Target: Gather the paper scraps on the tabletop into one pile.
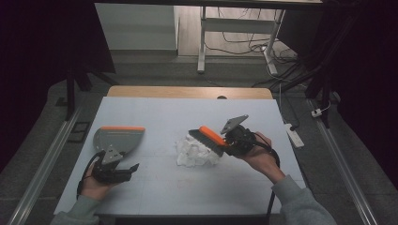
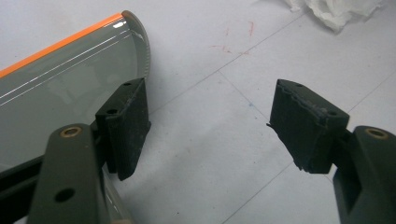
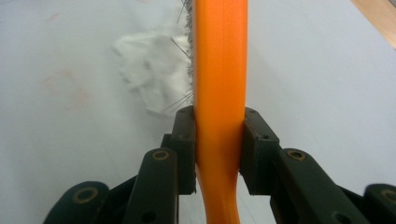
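Your right gripper [image 3: 218, 151] is clamping the brush [image 3: 219, 70] handle, bristles touching the paper wad [image 1: 195, 151]. Your left gripper [image 2: 210, 126] is hanging open just beside the dustpan [image 1: 117, 137]; its jaw is hiding part of the dustpan's edge.

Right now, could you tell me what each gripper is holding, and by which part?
The right gripper clamps the brush by its orange handle. The left gripper is open beside the dustpan, holding nothing.
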